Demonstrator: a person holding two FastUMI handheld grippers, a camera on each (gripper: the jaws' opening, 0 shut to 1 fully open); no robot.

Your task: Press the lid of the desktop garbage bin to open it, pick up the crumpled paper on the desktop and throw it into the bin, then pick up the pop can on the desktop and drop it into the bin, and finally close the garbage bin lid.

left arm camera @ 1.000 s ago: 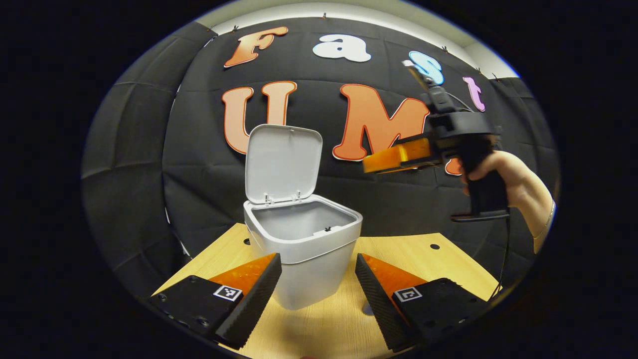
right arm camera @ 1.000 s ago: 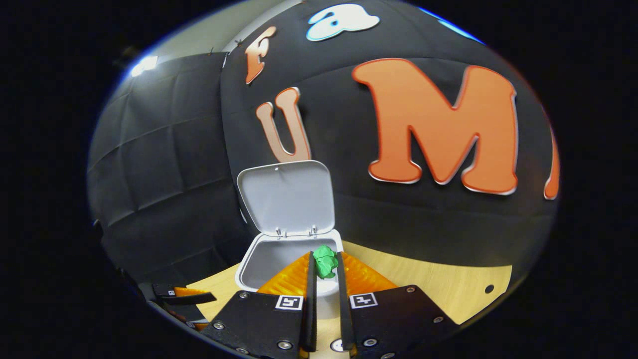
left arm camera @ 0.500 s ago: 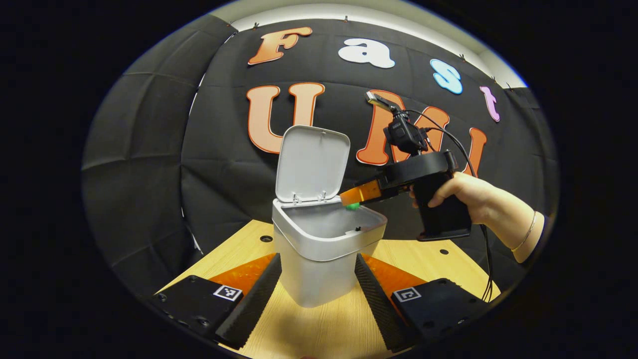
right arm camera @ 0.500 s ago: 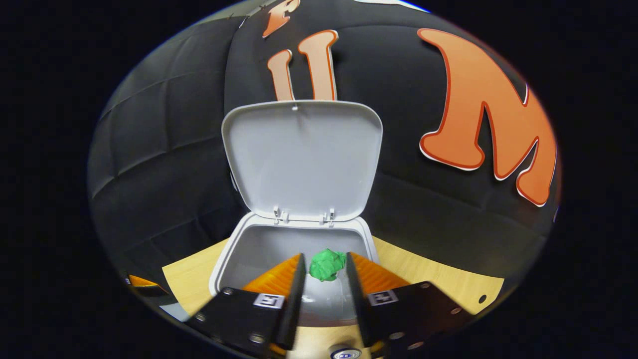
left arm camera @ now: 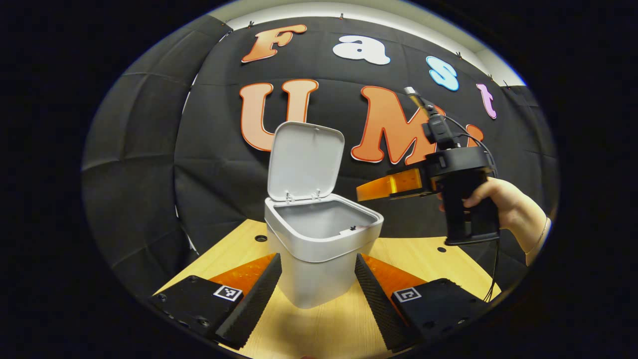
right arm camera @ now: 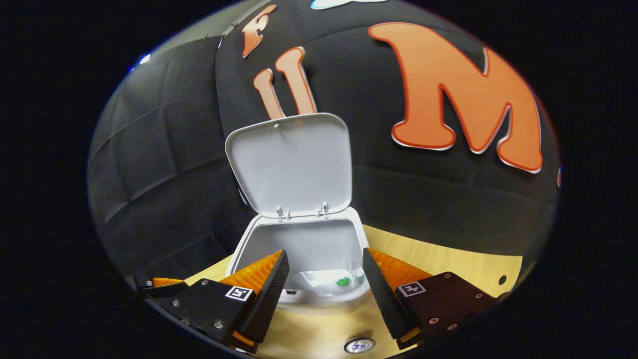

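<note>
right gripper (right arm camera: 325, 271) spread wide, nothing held, at lower centre above the open white plastic bin (right arm camera: 304, 239) | green crumpled paper (right arm camera: 342, 281) seen inside bin bottom | left gripper (left arm camera: 318, 279) spread, flanking bin (left arm camera: 321, 249), fingers apart from its walls | hinged lid (left arm camera: 305, 162) upright | wooden table (left arm camera: 438, 262) beneath

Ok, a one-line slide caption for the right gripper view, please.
Open right gripper above the open garbage bin, green crumpled paper lying inside, lid raised.
</note>
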